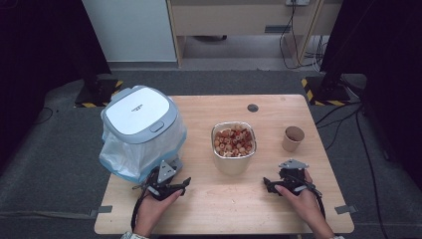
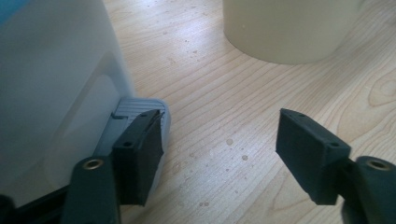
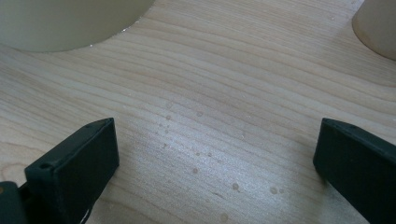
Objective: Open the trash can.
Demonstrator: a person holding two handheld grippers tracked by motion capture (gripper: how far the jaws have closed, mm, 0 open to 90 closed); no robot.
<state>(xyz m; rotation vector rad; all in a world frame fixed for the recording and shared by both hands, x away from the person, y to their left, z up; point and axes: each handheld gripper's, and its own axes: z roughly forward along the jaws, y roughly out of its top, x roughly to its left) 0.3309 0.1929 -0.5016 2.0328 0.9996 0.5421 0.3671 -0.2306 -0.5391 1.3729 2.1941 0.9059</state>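
In the high view, both hands rest low on the near table (image 1: 209,199): the left gripper (image 1: 185,182) beside the lidded bin (image 1: 141,130), the right gripper (image 1: 267,185) right of the snack tub (image 1: 234,146).

In the left gripper view, the wide-open, empty jaws have the bin's pedal (image 2: 140,112) at the left jaw.

In the right gripper view, the jaws gape wide over bare wood, holding nothing.

White-lidded bin (image 1: 141,115), pale wood table (image 1: 209,199)
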